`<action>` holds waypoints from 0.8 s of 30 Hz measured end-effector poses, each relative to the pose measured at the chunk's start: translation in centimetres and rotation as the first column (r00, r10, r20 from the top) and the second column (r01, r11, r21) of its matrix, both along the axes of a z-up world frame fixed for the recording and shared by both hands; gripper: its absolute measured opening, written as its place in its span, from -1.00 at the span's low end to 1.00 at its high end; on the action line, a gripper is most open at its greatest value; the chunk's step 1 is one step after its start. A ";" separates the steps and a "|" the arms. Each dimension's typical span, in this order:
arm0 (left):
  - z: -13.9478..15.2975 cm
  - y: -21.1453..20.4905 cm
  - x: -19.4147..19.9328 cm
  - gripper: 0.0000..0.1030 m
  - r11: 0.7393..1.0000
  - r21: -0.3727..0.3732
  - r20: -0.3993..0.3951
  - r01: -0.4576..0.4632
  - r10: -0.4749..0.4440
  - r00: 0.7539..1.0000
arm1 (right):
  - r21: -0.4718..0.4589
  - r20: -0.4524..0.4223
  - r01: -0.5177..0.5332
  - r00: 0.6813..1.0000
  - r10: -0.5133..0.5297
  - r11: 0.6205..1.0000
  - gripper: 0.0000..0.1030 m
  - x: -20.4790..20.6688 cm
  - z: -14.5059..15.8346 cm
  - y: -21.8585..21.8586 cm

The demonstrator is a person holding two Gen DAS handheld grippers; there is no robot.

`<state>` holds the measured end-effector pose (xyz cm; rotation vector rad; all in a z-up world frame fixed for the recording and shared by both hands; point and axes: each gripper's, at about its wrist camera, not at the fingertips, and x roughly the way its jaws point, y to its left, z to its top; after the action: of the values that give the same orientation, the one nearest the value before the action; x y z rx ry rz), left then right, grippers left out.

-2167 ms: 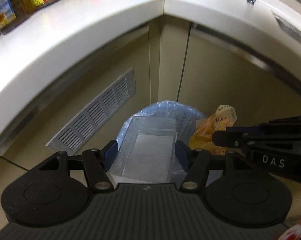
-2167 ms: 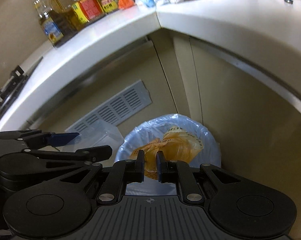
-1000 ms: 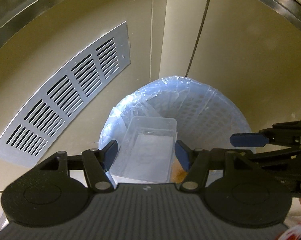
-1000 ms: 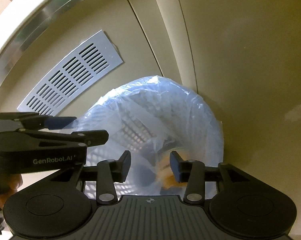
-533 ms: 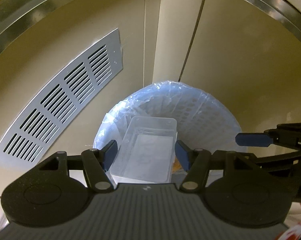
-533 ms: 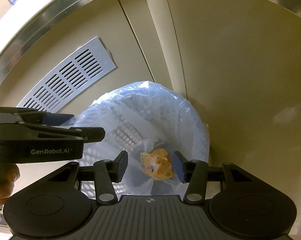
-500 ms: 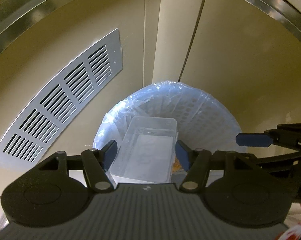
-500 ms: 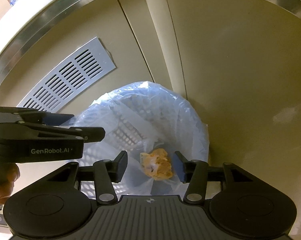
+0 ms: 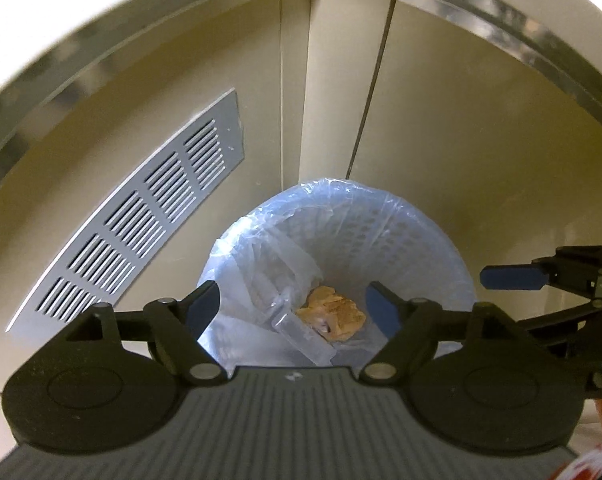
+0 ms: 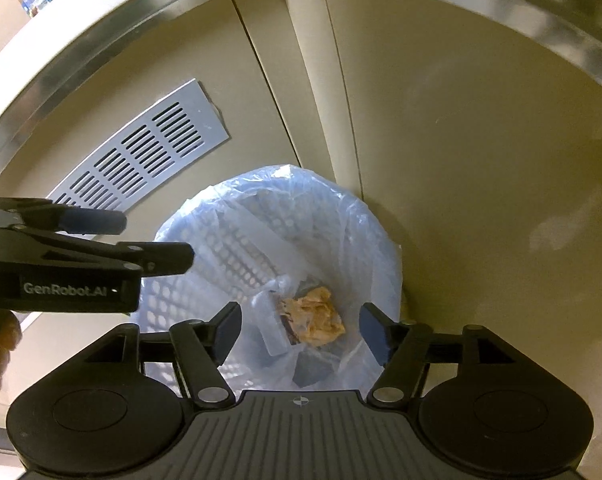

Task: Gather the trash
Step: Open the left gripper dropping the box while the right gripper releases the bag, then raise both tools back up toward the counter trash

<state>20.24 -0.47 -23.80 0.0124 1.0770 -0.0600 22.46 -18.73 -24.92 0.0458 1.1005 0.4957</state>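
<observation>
- I am holding the left gripper [image 9: 293,304] over the trash bin [image 9: 417,240]; its jaws are standing wide apart and gripping nothing.
- I am holding the right gripper [image 10: 299,330] above the same bin [image 10: 205,248], jaws likewise spread and gripping nothing.
- The clear plastic container [image 9: 297,330] is lying tilted inside the bin, lower centre of the left view, touching the crumpled orange wrapper [image 9: 333,316].
- In the right view, the wrapper [image 10: 313,316] is sitting between the fingertips but well below them, with the container [image 10: 271,328] just left of it.
- The bin liner's rim [image 10: 377,232] is running close to the cabinet corner [image 10: 301,100] at upper centre.
- The vent grille [image 9: 141,232] is occupying the left of the frame, apart from the bin.
- Open room is lying between the two grippers above the bin mouth.
</observation>
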 end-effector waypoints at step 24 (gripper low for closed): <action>15.2 -1.2 -8.9 0.51 0.999 0.007 0.199 -0.053 0.051 0.979 | 0.050 0.198 0.004 0.980 -0.014 0.999 0.30 -7.9 13.8 -3.3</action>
<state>11.32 -1.67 -8.63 0.0011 0.8774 -0.0048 14.57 -22.00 -11.07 0.0437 0.8922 0.5082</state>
